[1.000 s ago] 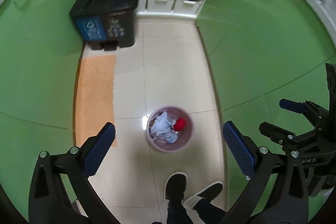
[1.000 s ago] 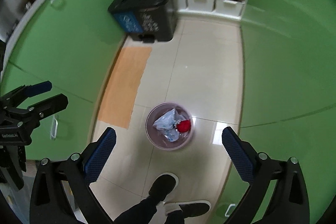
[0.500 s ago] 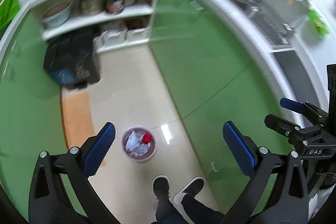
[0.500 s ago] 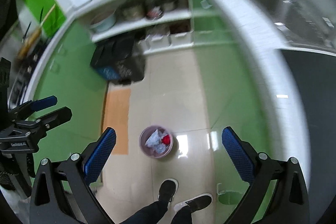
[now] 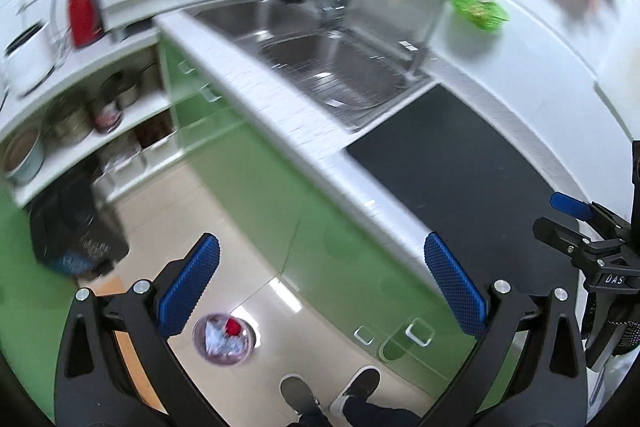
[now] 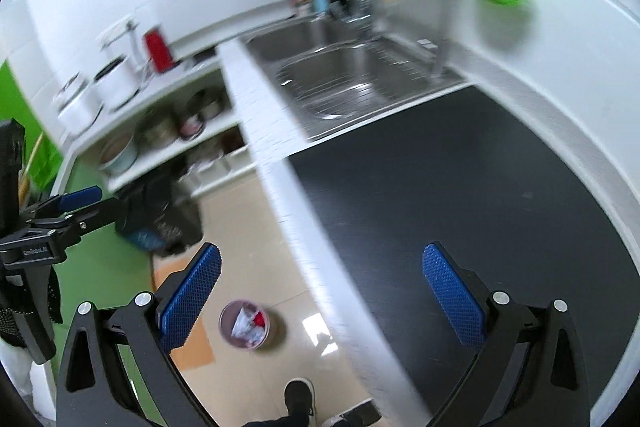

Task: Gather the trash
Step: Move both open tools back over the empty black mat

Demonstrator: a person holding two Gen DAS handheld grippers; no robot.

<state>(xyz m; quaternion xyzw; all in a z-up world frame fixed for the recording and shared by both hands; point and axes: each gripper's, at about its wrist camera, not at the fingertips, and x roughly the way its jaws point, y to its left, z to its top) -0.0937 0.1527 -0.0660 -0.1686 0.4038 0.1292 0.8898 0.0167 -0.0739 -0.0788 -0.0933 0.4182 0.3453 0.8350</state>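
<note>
**Kitchen counter up high, trash bin down low**

Green cupboards (image 5: 256,187) run along one side of the kitchen, under a long white counter (image 5: 280,95). A steel sink (image 5: 320,63) sits in the counter, and next to it lies a black mat (image 6: 460,211). The mat is bare, so it has lots of room on top. The counter edge (image 6: 304,251) cuts across the right view, with the floor far below it.

The floor (image 5: 208,211) is pale tile. A small pink bin (image 5: 222,343) stands on it, just out from the cupboards, with open floor all around. Inside it are white crumpled trash (image 5: 216,337) and a red thing (image 5: 233,327). An orange mat (image 6: 188,339) lies on the floor near the bin. A black bin (image 5: 76,227) stands further back, by white shelves (image 5: 80,115) full of pots. It looks blurry.

The left claw (image 5: 320,287) is spread wide and holds nothing. It hangs over the cupboard fronts and the floor. The right claw (image 6: 320,291) is spread wide too, with nothing in it. One finger is over the floor and the other is over the black mat.

A person's shoes (image 5: 332,391) stand on the tile close to the pink bin. A green bag (image 5: 478,7) sits on the counter past the sink.
</note>
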